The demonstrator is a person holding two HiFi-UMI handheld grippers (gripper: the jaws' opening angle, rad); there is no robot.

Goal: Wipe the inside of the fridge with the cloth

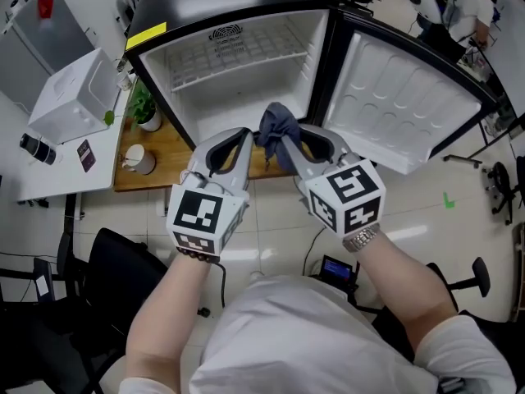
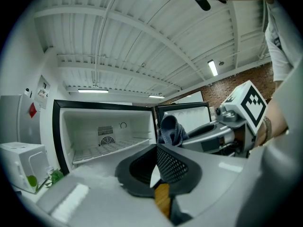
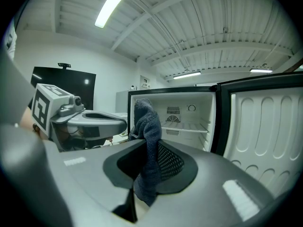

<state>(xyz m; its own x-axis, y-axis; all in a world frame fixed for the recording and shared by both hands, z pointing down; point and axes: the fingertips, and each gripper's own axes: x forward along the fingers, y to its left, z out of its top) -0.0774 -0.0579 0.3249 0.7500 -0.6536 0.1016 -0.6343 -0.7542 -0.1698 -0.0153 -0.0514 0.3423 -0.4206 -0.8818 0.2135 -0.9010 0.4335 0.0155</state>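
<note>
the right gripper (image 1: 289, 144) pinched a dark blue-grey terry cloth (image 1: 276, 126) at frame centre, before the open white-lined black fridge (image 1: 238, 60); the left gripper (image 1: 231, 148) was pressed together, empty.

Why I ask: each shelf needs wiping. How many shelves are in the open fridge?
1: a white wire shelf across the upper part of the open fridge. The cloth held in the right hand-held gripper screens the lower front, so a lower one may be hidden.
</note>
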